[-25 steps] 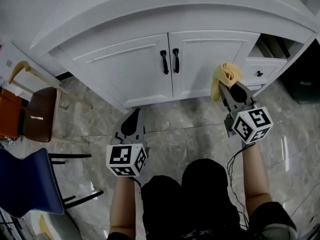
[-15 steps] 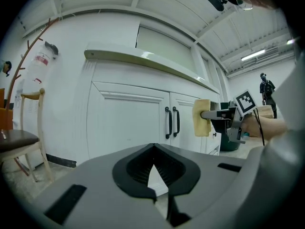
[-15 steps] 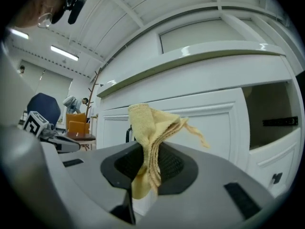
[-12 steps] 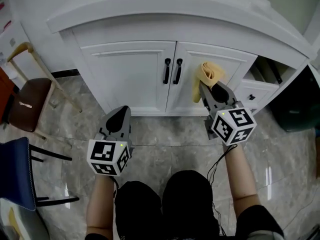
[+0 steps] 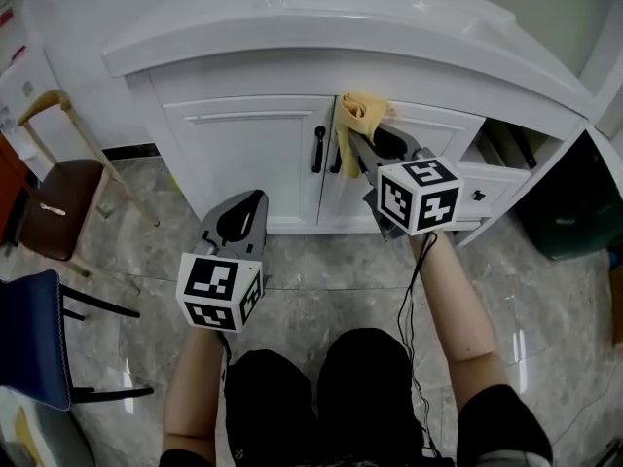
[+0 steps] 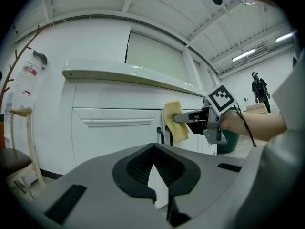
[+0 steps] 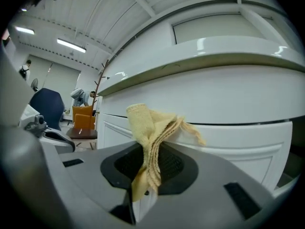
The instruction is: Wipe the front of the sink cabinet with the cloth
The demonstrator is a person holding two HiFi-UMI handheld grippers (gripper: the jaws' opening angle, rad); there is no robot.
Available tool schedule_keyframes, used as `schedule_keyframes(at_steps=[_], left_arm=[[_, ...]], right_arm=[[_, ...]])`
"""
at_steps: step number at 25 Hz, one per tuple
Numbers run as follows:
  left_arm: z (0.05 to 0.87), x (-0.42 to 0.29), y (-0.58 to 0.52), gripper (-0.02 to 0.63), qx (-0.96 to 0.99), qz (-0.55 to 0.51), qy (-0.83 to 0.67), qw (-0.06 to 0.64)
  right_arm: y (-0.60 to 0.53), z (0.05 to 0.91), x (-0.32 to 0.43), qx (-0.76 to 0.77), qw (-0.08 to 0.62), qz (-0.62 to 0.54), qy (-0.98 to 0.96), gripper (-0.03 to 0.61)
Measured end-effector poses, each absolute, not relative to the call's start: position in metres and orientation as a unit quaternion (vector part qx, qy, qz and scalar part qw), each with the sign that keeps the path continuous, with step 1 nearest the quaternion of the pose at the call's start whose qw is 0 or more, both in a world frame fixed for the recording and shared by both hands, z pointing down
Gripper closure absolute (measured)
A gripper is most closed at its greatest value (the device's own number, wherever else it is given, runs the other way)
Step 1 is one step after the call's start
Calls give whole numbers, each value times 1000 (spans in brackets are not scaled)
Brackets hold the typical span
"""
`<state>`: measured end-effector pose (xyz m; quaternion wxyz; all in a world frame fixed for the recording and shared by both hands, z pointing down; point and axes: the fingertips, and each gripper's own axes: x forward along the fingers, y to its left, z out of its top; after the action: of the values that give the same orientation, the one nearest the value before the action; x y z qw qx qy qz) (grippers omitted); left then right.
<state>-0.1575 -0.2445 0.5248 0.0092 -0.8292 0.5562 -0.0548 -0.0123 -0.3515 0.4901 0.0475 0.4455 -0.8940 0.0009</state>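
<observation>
yellow cloth (image 5: 356,115) sits clamped in our right gripper (image 5: 364,152), bunched at the top of the sink cabinet (image 5: 243,154) front, just above the black door handles (image 5: 319,149). our left gripper (image 5: 251,202) hangs low before the left door, jaws together on nothing, well apart from the cloth.

The yellow cloth (image 5: 355,115) is bunched into loose folds and clamped in the right gripper (image 5: 368,147). It sits high against the white sink cabinet (image 5: 248,154), just under the countertop's lip, above the two black handles (image 5: 319,149) where the shut doors meet.
</observation>
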Motion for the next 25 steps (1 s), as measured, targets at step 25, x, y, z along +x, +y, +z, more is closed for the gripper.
schedule_keyframes(at_steps=[25], left_arm=[[521,-12,-276,598,-890,-80,448,17]], right_arm=[[-362,500,234,632,30,24,-774,497]])
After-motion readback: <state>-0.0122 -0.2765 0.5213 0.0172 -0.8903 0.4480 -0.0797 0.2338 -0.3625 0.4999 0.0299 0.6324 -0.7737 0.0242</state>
